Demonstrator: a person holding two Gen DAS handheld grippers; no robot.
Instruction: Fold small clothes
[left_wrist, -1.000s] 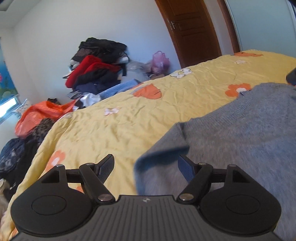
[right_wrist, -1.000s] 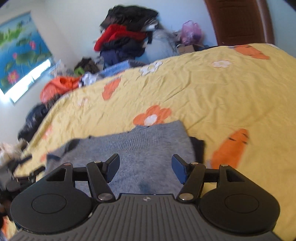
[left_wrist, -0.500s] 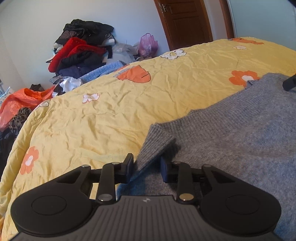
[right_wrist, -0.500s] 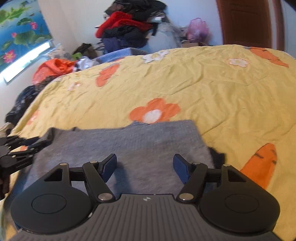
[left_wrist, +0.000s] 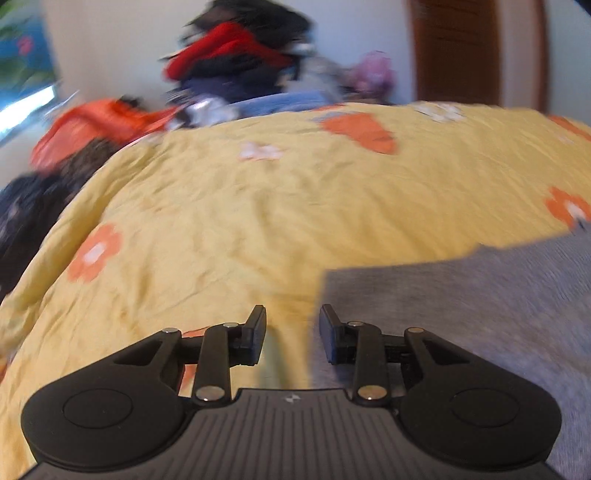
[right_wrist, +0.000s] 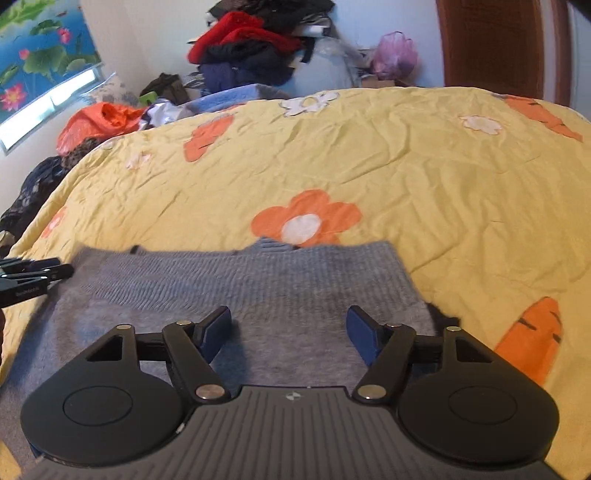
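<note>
A grey knit sweater (right_wrist: 258, 291) lies flat, folded into a rectangle, on the yellow flowered bedspread (right_wrist: 424, 184). My right gripper (right_wrist: 288, 328) is open and empty, hovering over the sweater's near part. My left gripper (left_wrist: 291, 332) is open with a narrow gap and holds nothing; it sits over the bedspread (left_wrist: 240, 221) at the sweater's left edge (left_wrist: 461, 295). The left gripper's fingers also show at the left edge of the right wrist view (right_wrist: 33, 277). The left wrist view is motion-blurred.
A pile of red, black and blue clothes (right_wrist: 251, 51) stands beyond the bed's far edge, with an orange bag (right_wrist: 99, 118) to its left and a pink bag (right_wrist: 395, 55) by a brown door (right_wrist: 495, 44). The bed's left edge drops off to dark clothes (right_wrist: 29, 192).
My left gripper was shut on the sweater's sleeve cuff half a second ago; it has let go, opened and moved left off the sweater. The sleeve now lies folded in. The right gripper stays open.
</note>
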